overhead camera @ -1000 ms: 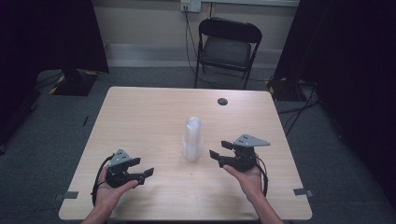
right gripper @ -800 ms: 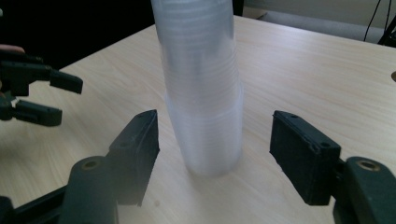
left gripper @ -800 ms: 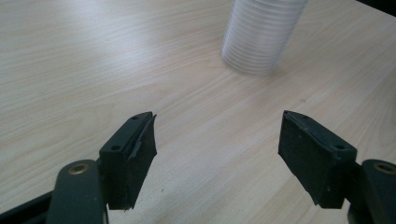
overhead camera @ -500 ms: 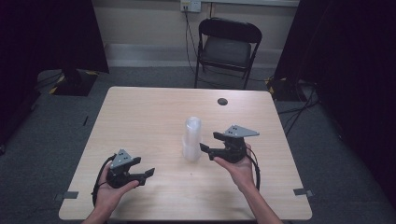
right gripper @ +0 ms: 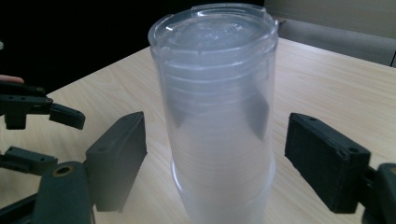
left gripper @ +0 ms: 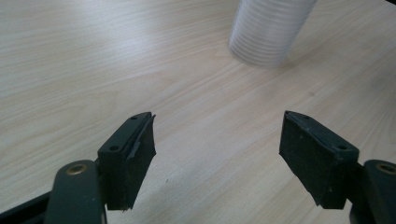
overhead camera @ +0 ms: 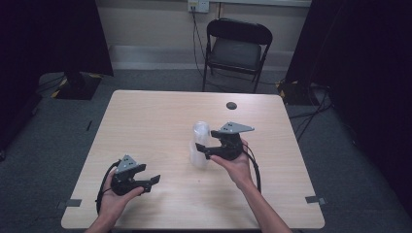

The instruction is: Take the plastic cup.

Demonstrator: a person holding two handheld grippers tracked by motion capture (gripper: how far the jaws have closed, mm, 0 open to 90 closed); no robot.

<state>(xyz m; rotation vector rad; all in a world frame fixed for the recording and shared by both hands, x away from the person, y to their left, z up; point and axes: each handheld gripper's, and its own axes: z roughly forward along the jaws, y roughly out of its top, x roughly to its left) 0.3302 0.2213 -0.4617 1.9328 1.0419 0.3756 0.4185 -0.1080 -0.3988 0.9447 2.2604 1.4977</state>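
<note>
A stack of clear plastic cups (right gripper: 217, 116) stands upside down on the wooden table (overhead camera: 145, 126), right between the spread fingers (right gripper: 116, 158) of the right gripper (overhead camera: 206, 148), which flank it on both sides without touching it. The left gripper (left gripper: 217, 154) hangs low over bare tabletop, jaws wide apart and holding nothing, the stack well ahead of its fingertips.
</note>
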